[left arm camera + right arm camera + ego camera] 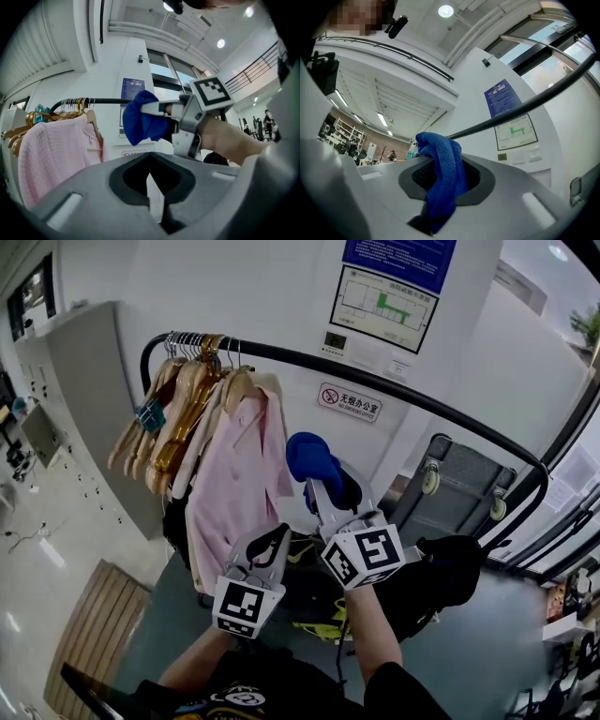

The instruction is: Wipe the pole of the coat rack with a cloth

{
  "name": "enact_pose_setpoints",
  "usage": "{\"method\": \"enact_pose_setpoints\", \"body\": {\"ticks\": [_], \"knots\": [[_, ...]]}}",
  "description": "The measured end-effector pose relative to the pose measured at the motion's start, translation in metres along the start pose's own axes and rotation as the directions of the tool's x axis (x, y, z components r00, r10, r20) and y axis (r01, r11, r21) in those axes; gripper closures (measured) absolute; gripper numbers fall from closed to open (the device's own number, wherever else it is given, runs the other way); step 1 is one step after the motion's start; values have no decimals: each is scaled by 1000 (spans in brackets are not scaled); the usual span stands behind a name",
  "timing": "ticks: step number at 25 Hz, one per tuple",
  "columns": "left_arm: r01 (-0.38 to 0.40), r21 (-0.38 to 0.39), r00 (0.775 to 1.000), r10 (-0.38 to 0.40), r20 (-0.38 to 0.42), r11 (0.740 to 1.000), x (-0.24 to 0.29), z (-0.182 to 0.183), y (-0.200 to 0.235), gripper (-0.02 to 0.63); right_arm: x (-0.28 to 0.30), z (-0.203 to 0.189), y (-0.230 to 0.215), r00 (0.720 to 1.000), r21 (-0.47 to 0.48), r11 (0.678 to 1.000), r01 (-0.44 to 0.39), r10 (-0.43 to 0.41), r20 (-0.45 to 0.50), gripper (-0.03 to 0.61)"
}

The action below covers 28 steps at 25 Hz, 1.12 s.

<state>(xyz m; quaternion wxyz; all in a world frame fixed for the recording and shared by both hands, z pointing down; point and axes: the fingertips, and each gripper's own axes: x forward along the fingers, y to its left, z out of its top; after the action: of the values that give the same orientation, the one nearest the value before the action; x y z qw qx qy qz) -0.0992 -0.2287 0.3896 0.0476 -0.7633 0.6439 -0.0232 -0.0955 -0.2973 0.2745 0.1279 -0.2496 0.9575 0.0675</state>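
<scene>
The coat rack's black pole [394, 390] arches across the head view from upper left to right; it also shows as a dark bar [520, 110] in the right gripper view and behind the hangers [105, 101] in the left gripper view. My right gripper [314, 486] is shut on a blue cloth [311, 457], held up below the pole and apart from it. The cloth [443, 180] hangs from between its jaws. My left gripper [267, 545] sits lower left, jaws shut with nothing between them; it sees the cloth [140, 123] ahead.
Wooden hangers [173, 395] and a pink shirt [239, 474] hang at the pole's left end. A grey cart with castors [459, 486] leans against the wall at right. A poster [384, 301] and sign [349, 401] are on the wall behind.
</scene>
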Motion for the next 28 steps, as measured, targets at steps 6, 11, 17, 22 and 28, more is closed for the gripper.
{"method": "enact_pose_setpoints", "body": {"ticks": [6, 11, 17, 22, 28], "knots": [[3, -36, 999, -1, 44, 999, 18, 16, 32, 611, 78, 36, -3, 999, -80, 996, 36, -34, 25, 495], [33, -47, 998, -30, 55, 998, 27, 14, 41, 611, 124, 43, -3, 998, -44, 998, 53, -54, -13, 495], [93, -75, 994, -89, 59, 993, 37, 8, 37, 612, 94, 47, -65, 975, 66, 973, 220, -222, 21, 495], [174, -90, 983, -169, 65, 981, 55, 6, 19, 612, 9, 73, -135, 917, 50, 919, 390, -393, 65, 495], [253, -75, 965, -247, 85, 965, 74, 14, -7, 611, -101, 105, -217, 803, -24, 804, 594, -591, 83, 495]]}}
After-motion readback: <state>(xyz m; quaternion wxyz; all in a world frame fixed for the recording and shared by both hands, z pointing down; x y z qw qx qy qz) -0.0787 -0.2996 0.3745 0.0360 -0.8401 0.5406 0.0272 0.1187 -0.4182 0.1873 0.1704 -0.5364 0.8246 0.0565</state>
